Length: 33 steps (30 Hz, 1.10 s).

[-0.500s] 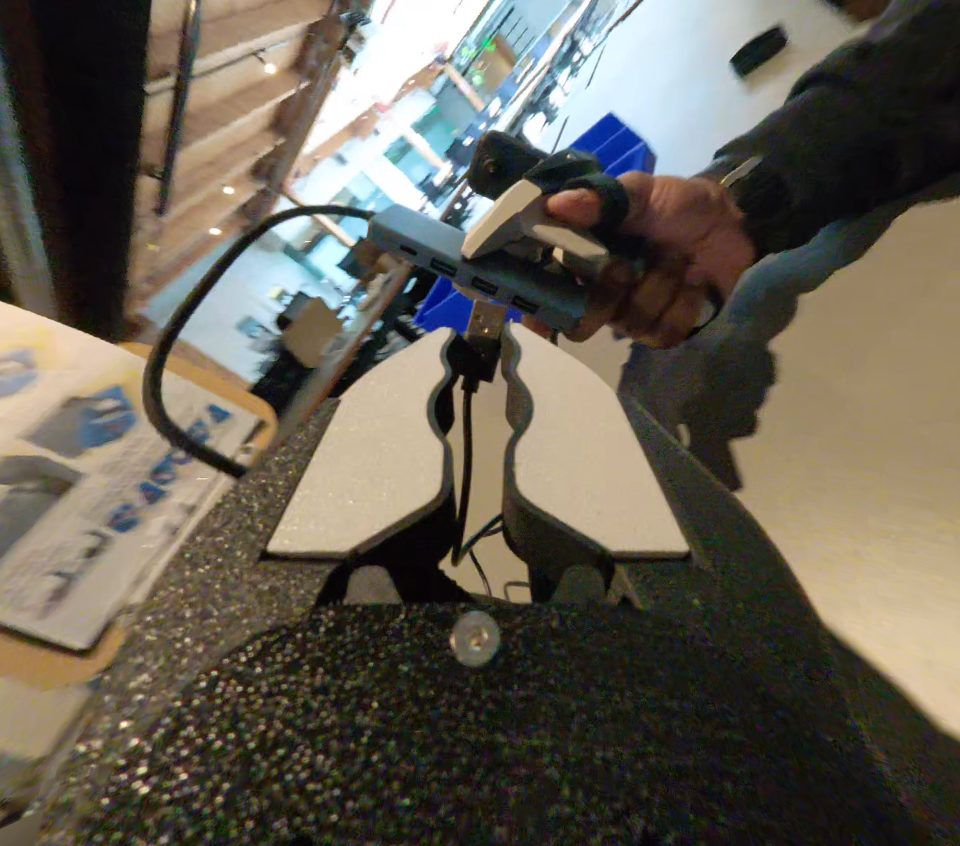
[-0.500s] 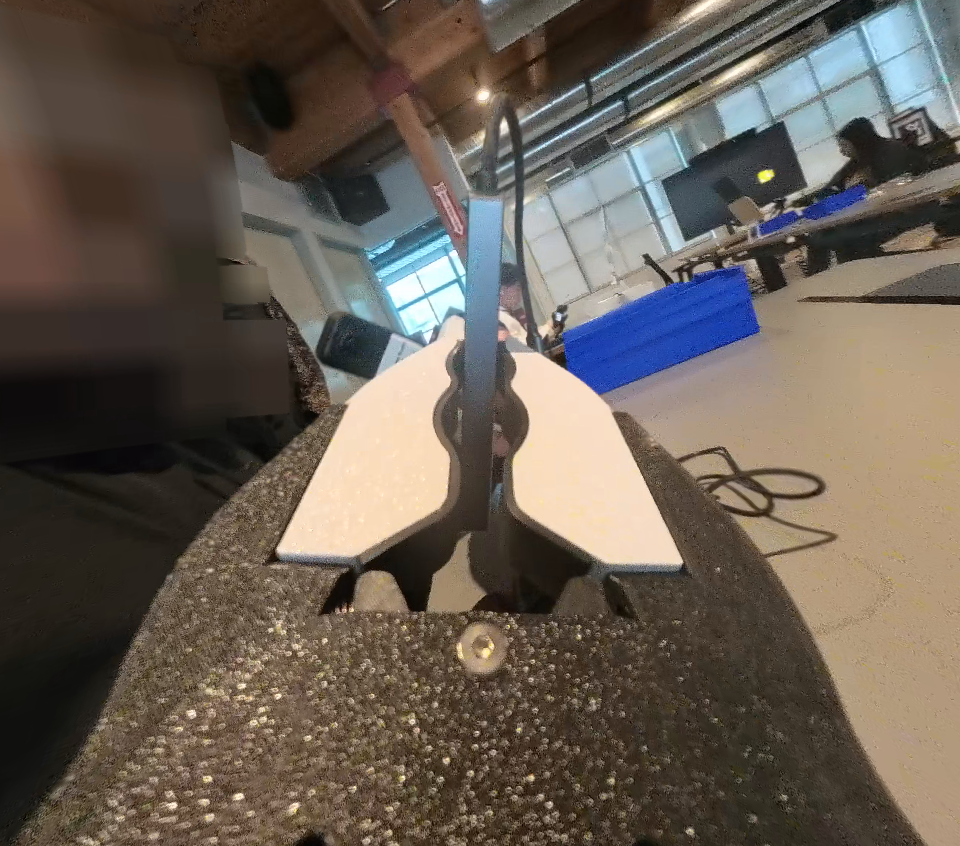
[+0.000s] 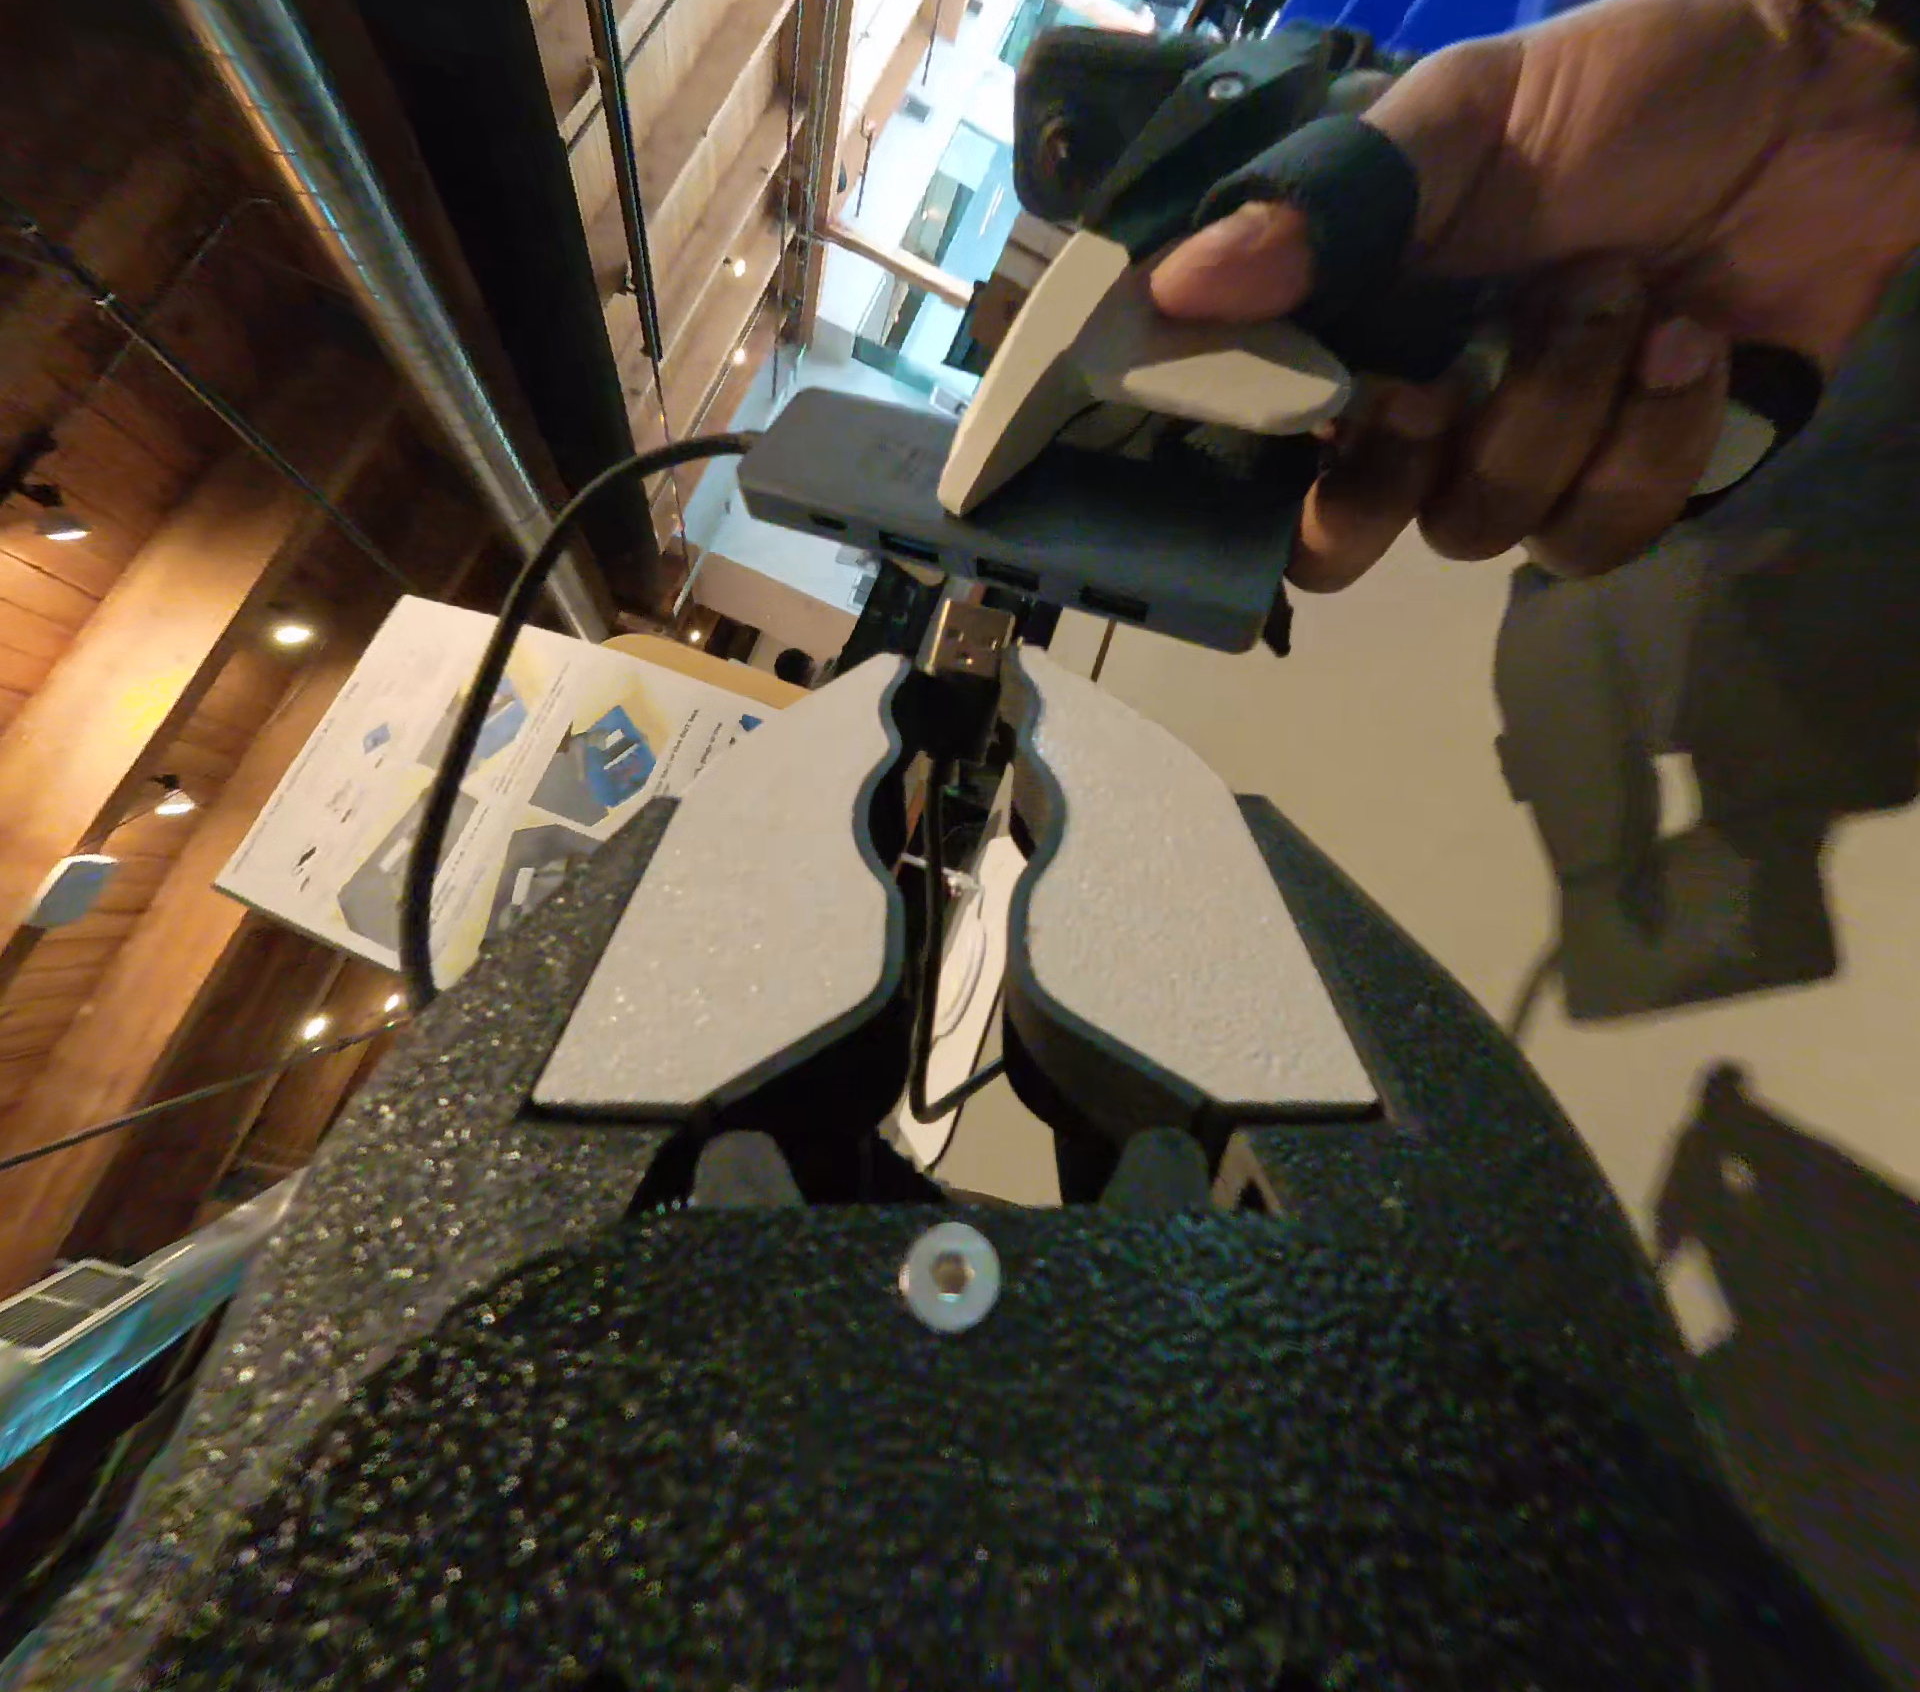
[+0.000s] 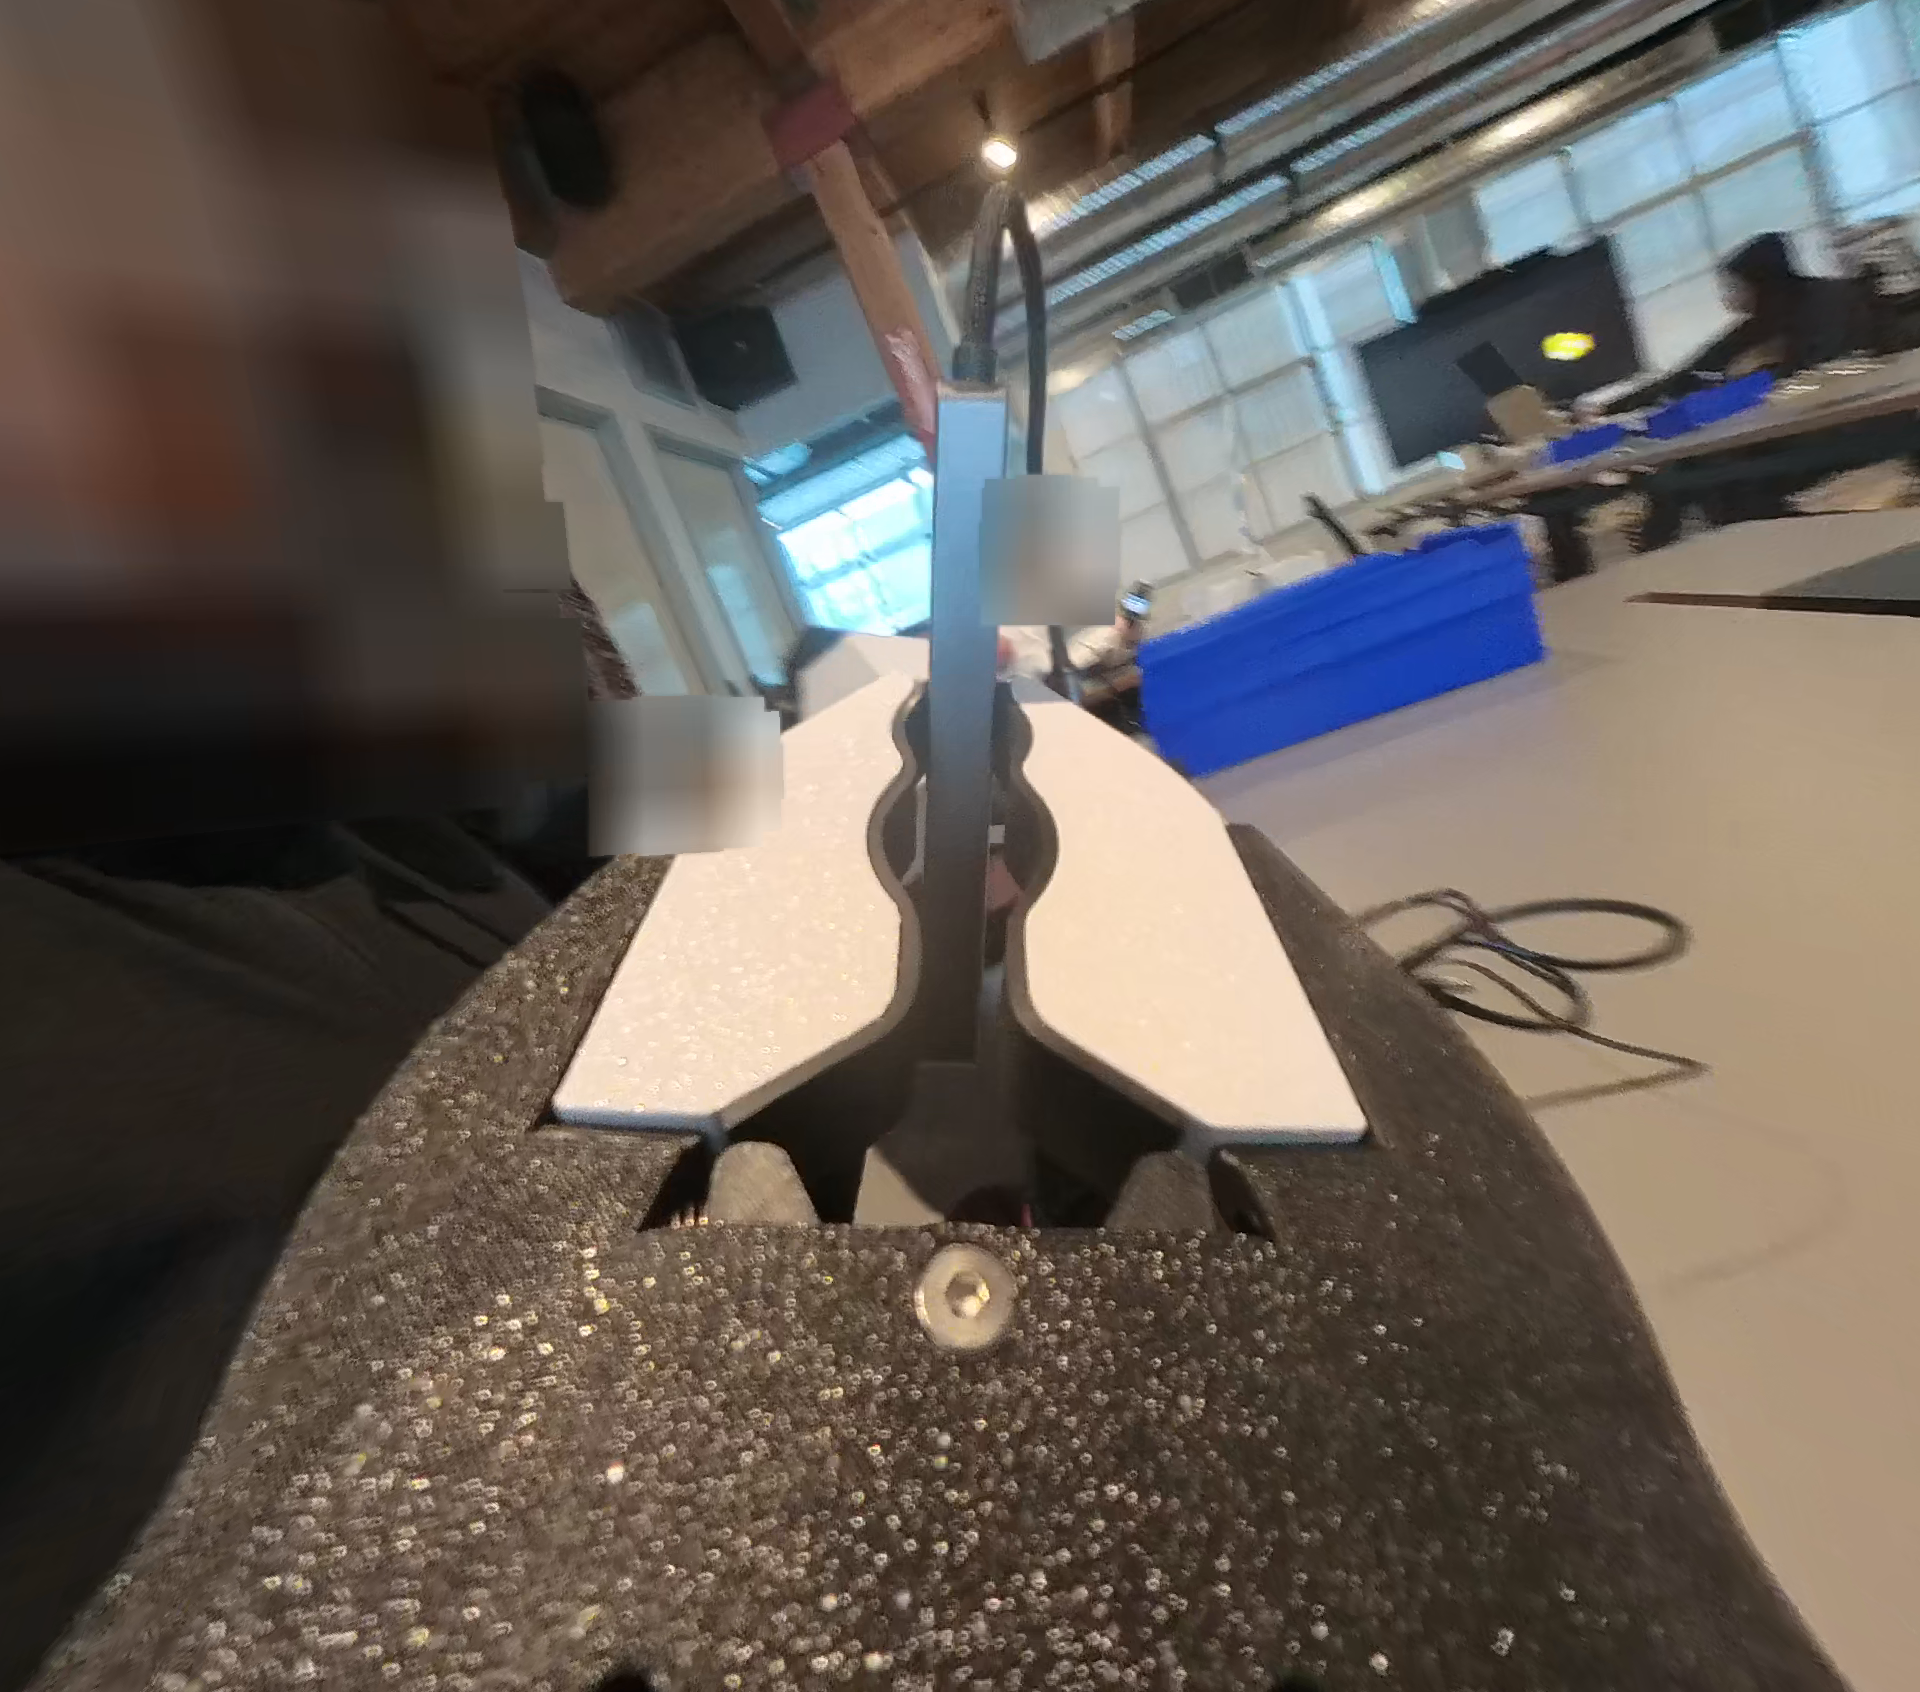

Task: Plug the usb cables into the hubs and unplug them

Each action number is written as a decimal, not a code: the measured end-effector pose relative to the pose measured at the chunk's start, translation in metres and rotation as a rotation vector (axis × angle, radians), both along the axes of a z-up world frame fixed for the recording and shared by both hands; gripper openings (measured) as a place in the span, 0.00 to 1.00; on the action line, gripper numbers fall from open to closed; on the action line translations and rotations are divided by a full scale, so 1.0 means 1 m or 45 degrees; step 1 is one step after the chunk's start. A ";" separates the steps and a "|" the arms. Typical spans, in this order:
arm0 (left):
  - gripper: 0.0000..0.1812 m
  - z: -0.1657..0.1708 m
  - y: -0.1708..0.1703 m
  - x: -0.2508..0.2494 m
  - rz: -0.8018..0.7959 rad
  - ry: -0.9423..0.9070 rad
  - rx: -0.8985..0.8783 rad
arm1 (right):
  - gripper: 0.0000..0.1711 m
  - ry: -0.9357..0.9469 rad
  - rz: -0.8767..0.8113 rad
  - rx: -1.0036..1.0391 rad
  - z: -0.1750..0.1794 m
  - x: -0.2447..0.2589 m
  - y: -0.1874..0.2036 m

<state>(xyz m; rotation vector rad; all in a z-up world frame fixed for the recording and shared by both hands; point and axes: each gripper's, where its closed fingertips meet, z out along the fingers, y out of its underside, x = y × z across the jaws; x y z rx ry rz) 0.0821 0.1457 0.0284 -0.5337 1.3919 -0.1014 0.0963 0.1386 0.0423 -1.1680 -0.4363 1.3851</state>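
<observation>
The left hand-held gripper (image 3: 951, 707) pinches the black plug of a usb cable (image 3: 966, 655), its metal tip just under a port of the grey hub (image 3: 1039, 520) but not yet seated; the right hand-held gripper (image 4: 961, 769) clamps that hub (image 4: 961, 603) edge-on, off the tabletop (image 4: 1662, 811); insertion and unplugging remain

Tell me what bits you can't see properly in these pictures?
- Left wrist view: the metal tip of the USB plug meets the grey hub at its port row; whether it has gone in cannot be told.
- Left wrist view: the plug's thin cable drops out of sight between the jaws.
- Right wrist view: the hub shows edge-on, so its ports are hidden.
- Right wrist view: background is motion-blurred.
</observation>
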 end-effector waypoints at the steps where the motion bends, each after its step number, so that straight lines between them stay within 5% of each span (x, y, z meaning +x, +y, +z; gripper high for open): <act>1: 0.08 -0.002 0.001 0.001 0.018 0.015 0.009 | 0.07 -0.031 -0.024 0.000 -0.002 -0.002 0.002; 33: 0.07 -0.026 0.016 0.006 0.155 0.145 0.038 | 0.07 -0.295 -0.274 -0.077 -0.024 -0.008 0.021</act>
